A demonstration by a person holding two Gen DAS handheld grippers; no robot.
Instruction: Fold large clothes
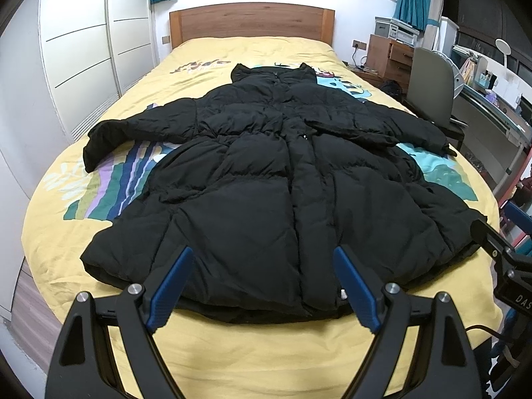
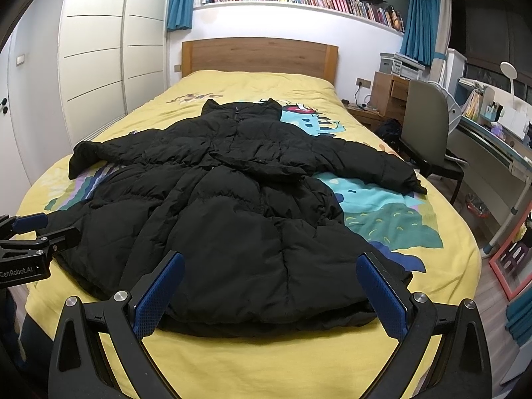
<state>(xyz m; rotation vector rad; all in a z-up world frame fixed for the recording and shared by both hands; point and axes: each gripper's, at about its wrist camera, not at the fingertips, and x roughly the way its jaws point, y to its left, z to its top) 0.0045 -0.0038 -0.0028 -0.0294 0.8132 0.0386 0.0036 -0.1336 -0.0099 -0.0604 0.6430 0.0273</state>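
Operator: Nearest the lens is the left gripper (image 1: 264, 282), fingers (image 1: 171, 291) spread wide and holding nothing, poised above the coat's hem. Confirm the landmark.

Inspector: Landmark is the bed (image 1: 232, 359), covered by a yellow printed quilt. Everything below is placed against it.

Operator: Largest item on the bed?

Inspector: One black padded coat (image 1: 266, 183), lying flat and front up along the middle of the bed, collar toward the wooden headboard (image 1: 249, 21), hem at the foot end. Both sleeves lie out sideways toward the bed's two long edges.

Operator: Status of the second tool?

Inspector: Right gripper (image 2: 271, 281) also hovers above the hem at the foot end, toward the coat's right-hand corner. Its fingers (image 2: 156, 299) stand well apart, gripping nothing.

Operator: Progress assessment?

Inspector: Judged from the layout, the coat is spread and closed down the front; no fold has been made. Remaining: bring the sleeves in across the body, then fold the length, hem toward collar.
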